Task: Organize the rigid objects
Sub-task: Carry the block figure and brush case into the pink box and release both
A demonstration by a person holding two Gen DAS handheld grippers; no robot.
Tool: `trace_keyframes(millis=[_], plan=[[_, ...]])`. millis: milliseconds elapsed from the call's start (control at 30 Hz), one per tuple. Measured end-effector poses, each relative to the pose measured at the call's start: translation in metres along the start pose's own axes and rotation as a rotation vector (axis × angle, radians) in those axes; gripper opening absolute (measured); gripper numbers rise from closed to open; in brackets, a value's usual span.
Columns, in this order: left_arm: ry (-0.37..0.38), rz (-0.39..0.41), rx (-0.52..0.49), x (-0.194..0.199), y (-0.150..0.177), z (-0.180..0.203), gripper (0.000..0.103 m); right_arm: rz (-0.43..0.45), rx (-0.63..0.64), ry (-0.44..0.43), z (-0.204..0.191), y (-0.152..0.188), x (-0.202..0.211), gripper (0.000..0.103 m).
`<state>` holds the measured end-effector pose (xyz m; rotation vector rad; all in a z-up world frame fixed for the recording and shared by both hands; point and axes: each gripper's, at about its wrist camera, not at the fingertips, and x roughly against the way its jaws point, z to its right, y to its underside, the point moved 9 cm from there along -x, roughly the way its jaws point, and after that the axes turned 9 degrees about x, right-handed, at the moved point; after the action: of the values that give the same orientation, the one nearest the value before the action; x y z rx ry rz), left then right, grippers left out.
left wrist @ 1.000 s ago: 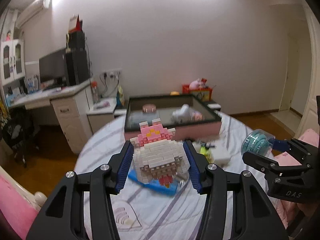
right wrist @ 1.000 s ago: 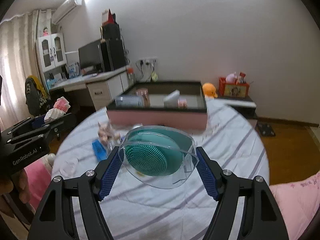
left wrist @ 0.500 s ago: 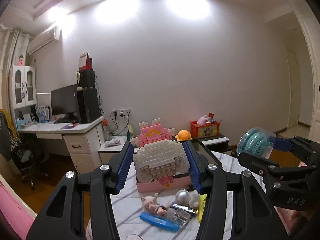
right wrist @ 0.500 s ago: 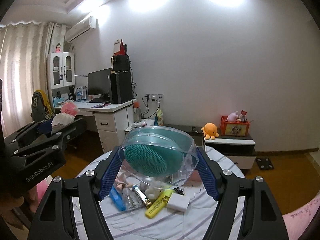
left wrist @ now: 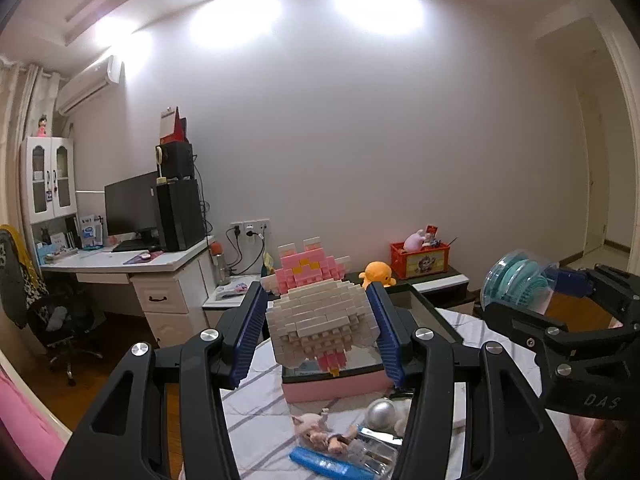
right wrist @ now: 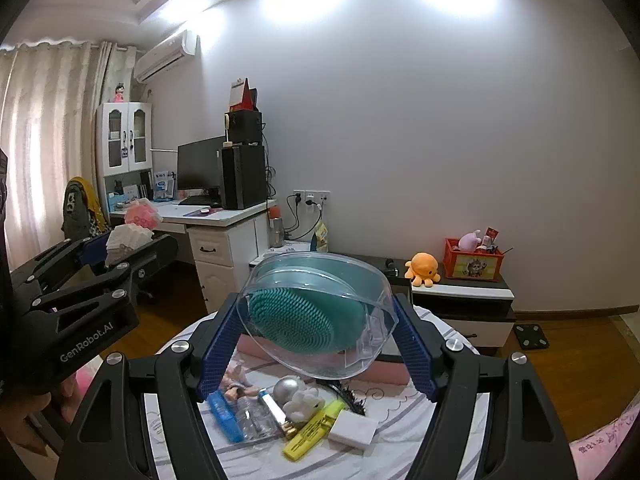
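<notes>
The left gripper (left wrist: 318, 334) is clamped on a white and pink brick figure (left wrist: 318, 320), held in the air above the round table (right wrist: 400, 456). The right gripper (right wrist: 318, 350) is closed around a clear case with a teal bristle brush (right wrist: 316, 312) inside, also lifted. On the striped cloth below lie a yellow marker (right wrist: 314, 428), a white eraser (right wrist: 354, 432) and a blue bar (right wrist: 224, 416), in front of the pink tray (left wrist: 340, 388).

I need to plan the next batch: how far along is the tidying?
Done: nothing I can confirm; the tray's contents are hidden. In hand: left tongs grip the block figure; right tongs grip the teal brush case. Left: highlighter, eraser, blue case, doll.
</notes>
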<state>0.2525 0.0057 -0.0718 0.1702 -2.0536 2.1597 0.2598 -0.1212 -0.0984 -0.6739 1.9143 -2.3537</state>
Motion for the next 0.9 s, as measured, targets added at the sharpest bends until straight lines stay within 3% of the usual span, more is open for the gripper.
trace_keyframes(millis=[267,467,567,700,900], plan=[[-0.012,-0.094,-0.027,-0.080,0.011,-0.005,0.052,-0.068,-0.001,-0.001,0.024,0.008,-0.062,0.074],[0.010,-0.245,-0.025,-0.164,0.039,-0.012,0.052,-0.172,-0.017,-0.012,0.046,0.032,-0.127,0.074],[0.007,-0.341,-0.029,-0.204,0.068,-0.014,0.052,-0.239,-0.024,-0.034,0.048,0.052,-0.161,0.074],[0.003,-0.420,-0.046,-0.229,0.099,-0.010,0.052,-0.305,-0.015,-0.072,0.039,0.073,-0.192,0.074],[-0.002,-0.473,-0.057,-0.243,0.120,-0.011,0.055,-0.372,0.000,-0.094,0.033,0.096,-0.215,0.074]])
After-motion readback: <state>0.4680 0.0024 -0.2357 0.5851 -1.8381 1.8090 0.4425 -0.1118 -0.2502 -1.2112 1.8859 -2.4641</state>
